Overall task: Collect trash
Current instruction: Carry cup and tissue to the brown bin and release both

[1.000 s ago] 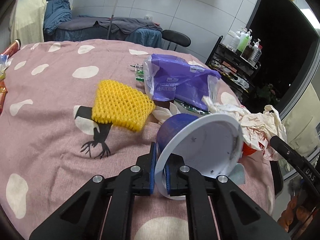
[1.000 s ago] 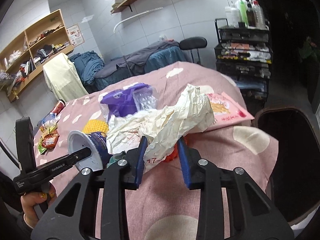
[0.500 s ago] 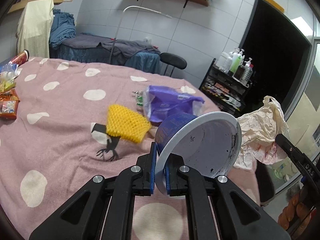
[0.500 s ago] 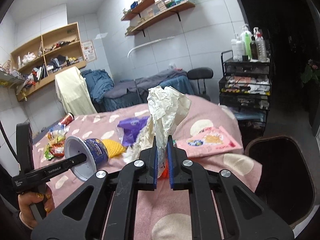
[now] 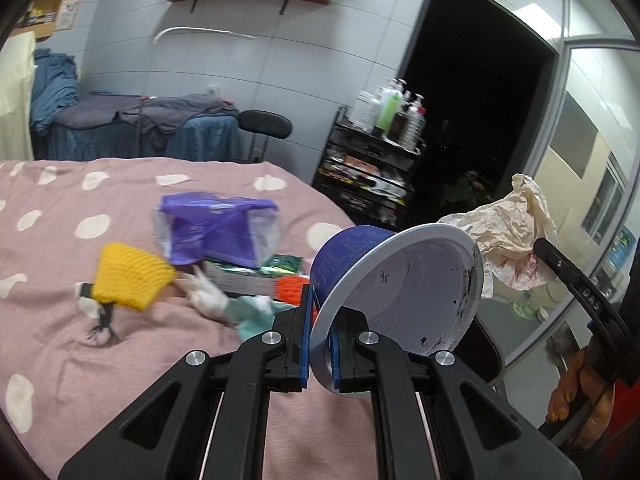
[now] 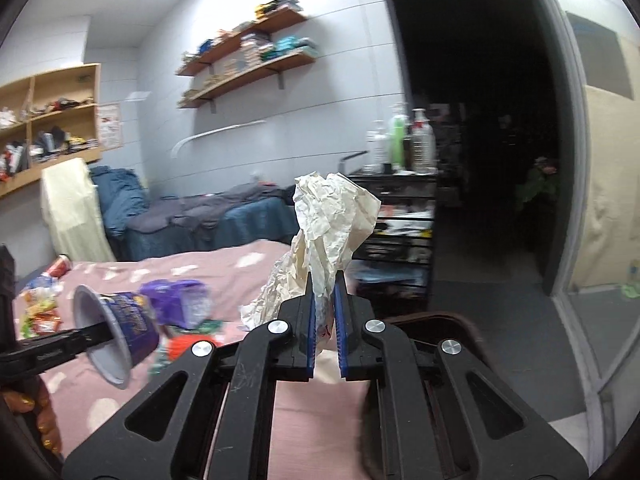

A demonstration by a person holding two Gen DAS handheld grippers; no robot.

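My left gripper [image 5: 321, 316] is shut on the rim of a blue paper cup [image 5: 400, 280] with a white, dirty inside, held above the pink spotted bed cover [image 5: 120, 360]. The same cup [image 6: 120, 332] shows at the left of the right wrist view. My right gripper [image 6: 324, 304] is shut on a crumpled cream paper wrapper [image 6: 332, 216] with red stains, lifted off the bed. That wrapper [image 5: 508, 236] hangs to the right of the cup in the left wrist view.
On the bed lie a yellow foam net [image 5: 130, 276], a purple plastic bag [image 5: 216, 232], a green-white packet [image 5: 256, 272], an orange piece [image 5: 290, 288] and a tissue [image 5: 208, 296]. Snack wrappers [image 6: 40, 312] lie far left. A dark bin [image 6: 452, 332] stands beside the bed, a bottle cart [image 5: 376, 152] behind.
The right gripper closed on the paper wrapper and lifted it off the bed. Both grippers rose and swung right with cup and wrapper.
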